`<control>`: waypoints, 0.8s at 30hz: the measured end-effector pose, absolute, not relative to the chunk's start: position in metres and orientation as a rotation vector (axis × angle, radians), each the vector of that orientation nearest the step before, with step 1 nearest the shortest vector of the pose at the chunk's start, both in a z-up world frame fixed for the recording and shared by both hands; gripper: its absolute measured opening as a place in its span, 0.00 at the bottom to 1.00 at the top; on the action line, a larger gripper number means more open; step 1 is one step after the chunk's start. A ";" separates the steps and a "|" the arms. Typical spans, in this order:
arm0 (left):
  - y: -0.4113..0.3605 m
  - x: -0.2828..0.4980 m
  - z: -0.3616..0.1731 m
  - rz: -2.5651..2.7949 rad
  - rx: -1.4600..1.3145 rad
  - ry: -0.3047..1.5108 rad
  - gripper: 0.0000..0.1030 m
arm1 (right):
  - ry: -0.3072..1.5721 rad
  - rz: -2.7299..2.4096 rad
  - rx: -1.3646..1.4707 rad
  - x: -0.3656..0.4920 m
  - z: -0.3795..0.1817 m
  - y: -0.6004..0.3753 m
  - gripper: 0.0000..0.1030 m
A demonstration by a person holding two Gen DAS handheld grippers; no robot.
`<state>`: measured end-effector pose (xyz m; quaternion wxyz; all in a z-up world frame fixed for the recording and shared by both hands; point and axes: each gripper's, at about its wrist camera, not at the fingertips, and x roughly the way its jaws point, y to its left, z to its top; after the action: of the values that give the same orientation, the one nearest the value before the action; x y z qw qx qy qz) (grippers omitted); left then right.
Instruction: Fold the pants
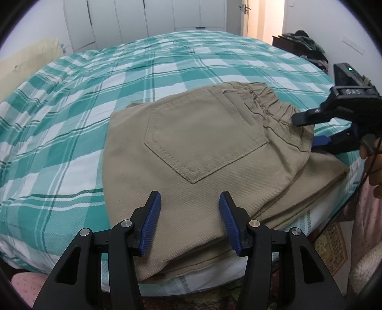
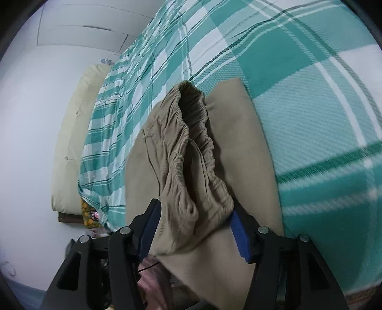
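Khaki pants (image 1: 203,152) lie folded in layers on the bed, back pocket up, elastic waistband (image 1: 269,105) at the far right. My left gripper (image 1: 189,202) is open just above the near edge of the pants, holding nothing. My right gripper (image 1: 308,130) is at the waistband corner, jaws wide apart with the waistband end between them. In the right wrist view the bunched waistband (image 2: 191,167) sits between the open fingers of that gripper (image 2: 194,214), which are not clamped on it; the folded legs (image 2: 243,155) lie beneath.
The bed has a green and white checked cover (image 1: 95,95). The pants lie near its front edge (image 1: 210,276). A beige pillow (image 1: 26,59) lies at the left. A dark cabinet with clothes (image 1: 300,45) stands at the far right. White wardrobes (image 1: 143,19) line the back wall.
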<state>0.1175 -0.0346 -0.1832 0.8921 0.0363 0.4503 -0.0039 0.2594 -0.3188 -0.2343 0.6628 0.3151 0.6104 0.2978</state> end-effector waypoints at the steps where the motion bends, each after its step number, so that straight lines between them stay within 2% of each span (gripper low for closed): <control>1: -0.033 0.116 -0.181 -0.011 0.075 0.937 0.52 | 1.380 0.679 0.649 0.261 -0.233 -0.313 0.37; 3: -0.020 0.111 -0.169 -0.007 0.039 0.943 0.56 | 1.365 0.700 0.596 0.263 -0.223 -0.310 0.23; 5: 0.010 0.095 -0.151 0.030 -0.064 0.894 0.74 | 1.316 0.722 0.654 0.262 -0.200 -0.313 0.21; 8: 0.063 0.064 -0.128 0.072 -0.245 0.812 0.77 | 1.230 0.781 0.773 0.263 -0.162 -0.309 0.21; 11: 0.085 0.041 -0.120 0.061 -0.303 0.817 0.81 | 1.169 0.838 0.827 0.268 -0.128 -0.295 0.21; 19: 0.016 0.061 -0.155 0.065 0.045 0.959 0.84 | 1.131 0.900 0.853 0.268 -0.091 -0.256 0.21; 21: 0.017 0.069 -0.167 0.109 0.045 1.002 0.81 | 1.128 0.900 0.853 0.263 -0.087 -0.258 0.21; 24: 0.040 0.072 -0.170 0.134 -0.094 1.022 0.72 | 1.114 0.893 0.842 0.260 -0.084 -0.277 0.21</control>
<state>0.0719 0.0399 -0.1701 0.8691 -0.0451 0.4885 0.0640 0.2604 -0.2775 -0.0840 0.6758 0.3744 0.4955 0.3971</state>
